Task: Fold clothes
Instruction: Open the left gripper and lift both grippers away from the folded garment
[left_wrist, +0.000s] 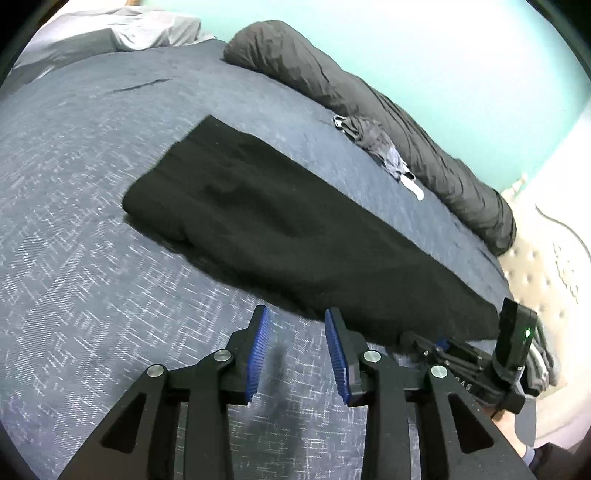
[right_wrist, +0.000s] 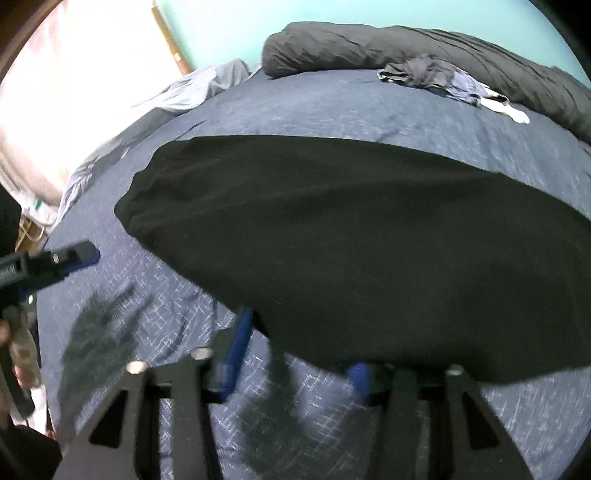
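Note:
A black garment (left_wrist: 295, 229) lies folded in a long flat strip on the blue patterned bedspread (left_wrist: 74, 258). My left gripper (left_wrist: 296, 310) is open just short of the strip's near edge, with nothing between its blue pads (left_wrist: 258, 354). In the right wrist view the black garment (right_wrist: 369, 240) fills the middle. My right gripper (right_wrist: 303, 332) is open at its near edge; the cloth covers the tip of the right finger, and the left finger (right_wrist: 236, 347) shows in blur. The right gripper (left_wrist: 513, 347) sits at the strip's right end. The left gripper (right_wrist: 74, 256) shows at the left edge.
A rolled dark grey duvet (left_wrist: 369, 110) runs along the teal wall. A small heap of dark and blue clothes with a white sock (left_wrist: 384, 155) lies beside it. A grey pillow (left_wrist: 122, 33) is at the far end, and a cream tufted panel (left_wrist: 546, 280) at the right.

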